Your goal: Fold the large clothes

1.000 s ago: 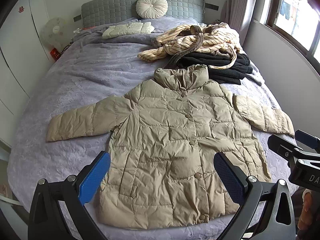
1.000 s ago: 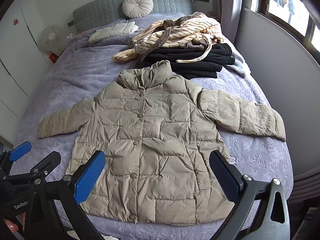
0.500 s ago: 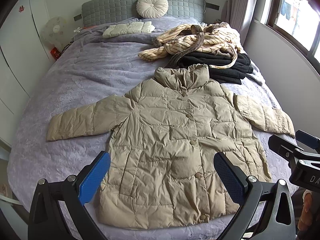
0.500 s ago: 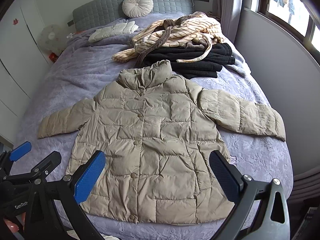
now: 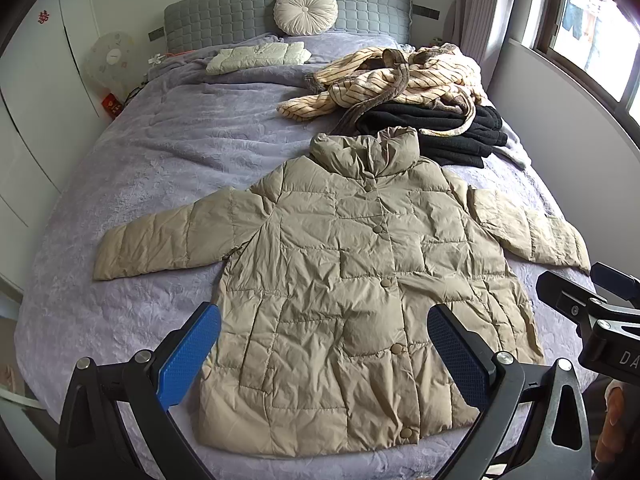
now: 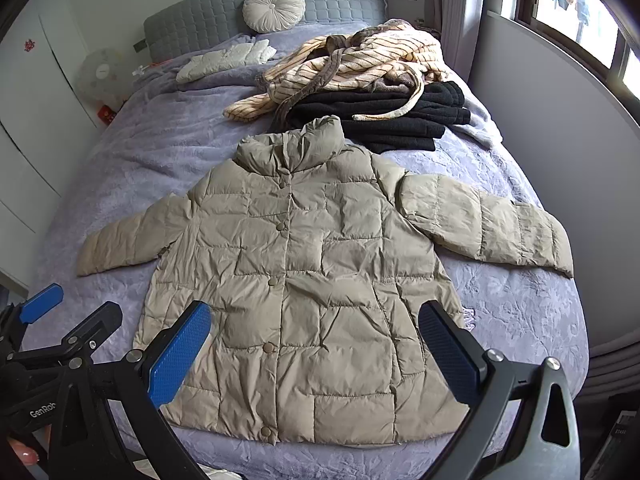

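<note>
A beige quilted puffer jacket [image 5: 352, 272] [image 6: 304, 280] lies flat and buttoned on the purple bedspread, collar toward the headboard and both sleeves spread out. My left gripper [image 5: 324, 356] hovers open above the jacket's hem, nothing between its blue pads. My right gripper [image 6: 316, 356] is open as well, above the lower part of the jacket. In the left wrist view the right gripper [image 5: 592, 300] shows at the right edge; in the right wrist view the left gripper [image 6: 68, 320] shows at the lower left.
A striped cream robe [image 5: 400, 80] lies on a stack of black folded clothes [image 5: 436, 132] at the far right of the bed [image 5: 160, 168]. A folded white garment [image 5: 260, 58] and a round cushion [image 5: 306, 10] sit near the grey headboard. A wall runs along the right side.
</note>
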Motion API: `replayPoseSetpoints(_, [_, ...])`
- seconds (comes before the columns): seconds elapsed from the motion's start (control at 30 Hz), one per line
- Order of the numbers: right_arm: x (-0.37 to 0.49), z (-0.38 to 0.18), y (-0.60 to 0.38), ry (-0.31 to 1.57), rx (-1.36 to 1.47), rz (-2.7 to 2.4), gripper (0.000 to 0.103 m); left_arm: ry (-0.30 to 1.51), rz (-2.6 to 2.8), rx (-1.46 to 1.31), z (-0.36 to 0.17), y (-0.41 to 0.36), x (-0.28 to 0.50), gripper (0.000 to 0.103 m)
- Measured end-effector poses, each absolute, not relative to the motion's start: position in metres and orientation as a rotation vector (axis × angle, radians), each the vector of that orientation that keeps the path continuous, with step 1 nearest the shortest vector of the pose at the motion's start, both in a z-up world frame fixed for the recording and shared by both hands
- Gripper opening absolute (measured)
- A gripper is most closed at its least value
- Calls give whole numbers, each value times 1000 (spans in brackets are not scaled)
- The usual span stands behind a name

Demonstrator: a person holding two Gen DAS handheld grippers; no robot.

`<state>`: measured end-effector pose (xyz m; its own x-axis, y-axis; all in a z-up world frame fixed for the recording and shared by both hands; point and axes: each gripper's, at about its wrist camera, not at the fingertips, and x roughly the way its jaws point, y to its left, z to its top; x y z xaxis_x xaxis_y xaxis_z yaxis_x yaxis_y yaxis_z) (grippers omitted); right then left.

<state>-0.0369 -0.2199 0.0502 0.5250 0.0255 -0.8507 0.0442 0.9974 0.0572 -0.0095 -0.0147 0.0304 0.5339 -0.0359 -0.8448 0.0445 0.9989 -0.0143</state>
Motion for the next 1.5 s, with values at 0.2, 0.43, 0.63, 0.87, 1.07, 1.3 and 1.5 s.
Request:
replayPoseSetpoints(0.2, [-36,51,-220,1022,77,-11,103,1006,-48,10,31,-14,-9,103])
replayPoseSetpoints(0.43, [-37,50,-220,1025,78,-11,103,1008,-47,10,31,-16,-9,103])
replayPoseSetpoints(0.63, [-36,50,-220,1025,78,-11,103,1008,-48,10,31,-16,-9,103])
replayPoseSetpoints(0.87, [-36,50,-221,1027,79,-11,103,1008,-48,10,30,-15,-9,103])
replayPoseSetpoints(1.07, [-36,50,-221,1029,80,-11,103,1008,-49,10,31,-15,-9,103])
replayPoseSetpoints(1.3, [-35,49,-221,1031,78,-9,103,1008,-47,8,31,-15,-9,103])
replayPoseSetpoints(1.5, [-34,49,-221,1033,81,-10,103,1010,-49,10,30,-15,-9,103])
